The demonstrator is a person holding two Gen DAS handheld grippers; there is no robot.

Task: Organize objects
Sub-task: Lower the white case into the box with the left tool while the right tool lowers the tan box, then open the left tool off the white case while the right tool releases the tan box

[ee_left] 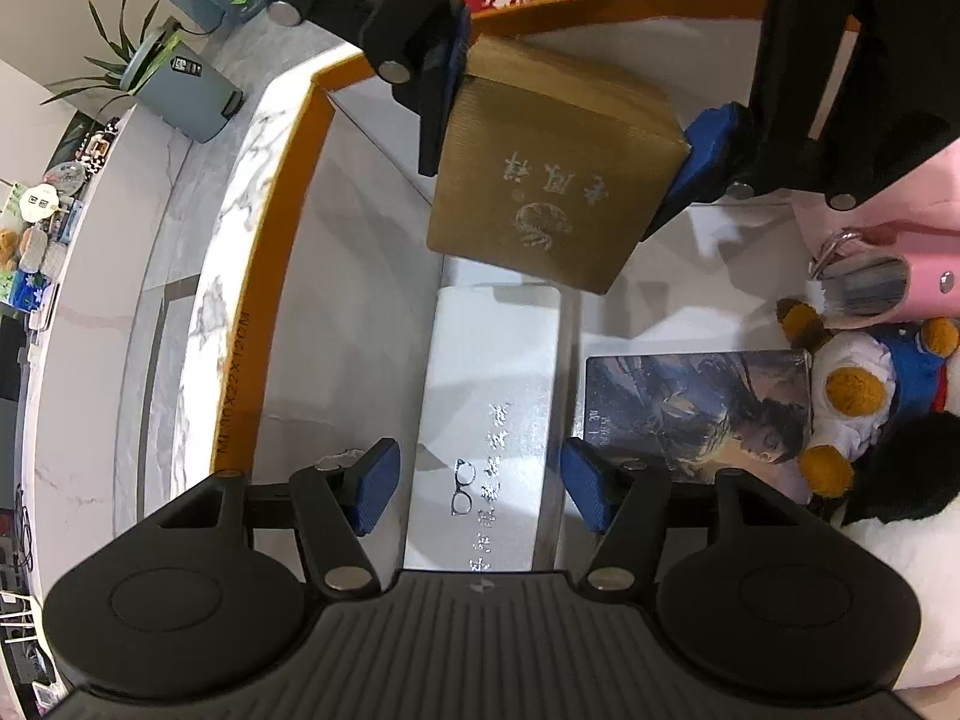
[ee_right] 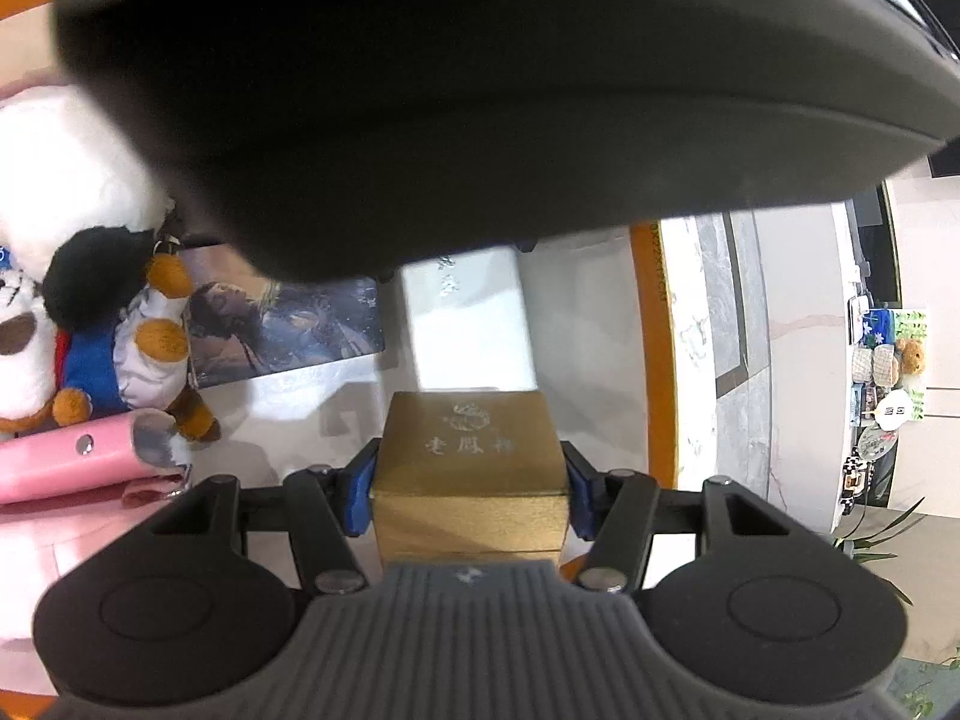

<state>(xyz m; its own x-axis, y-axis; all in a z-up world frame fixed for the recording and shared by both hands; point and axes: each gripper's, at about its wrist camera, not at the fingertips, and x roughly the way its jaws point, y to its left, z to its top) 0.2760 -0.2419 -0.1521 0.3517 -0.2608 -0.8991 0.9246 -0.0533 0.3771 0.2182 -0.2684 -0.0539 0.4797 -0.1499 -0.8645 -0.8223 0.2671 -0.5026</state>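
A gold box with silver lettering hangs tilted over an orange-rimmed white tray. My right gripper is shut on it, blue pads pressing its two sides; the right wrist view shows the same grip on the gold box. A long white box with silver print and a glasses drawing lies in the tray. My left gripper stands open astride its near end, with a small gap at each pad. In the right wrist view the left gripper's black body hides the upper half.
A dark illustrated card lies right of the white box. Beside it are a small plush in a blue and white outfit, a pink case and a white and black plush. Marble floor and a grey bin lie beyond the rim.
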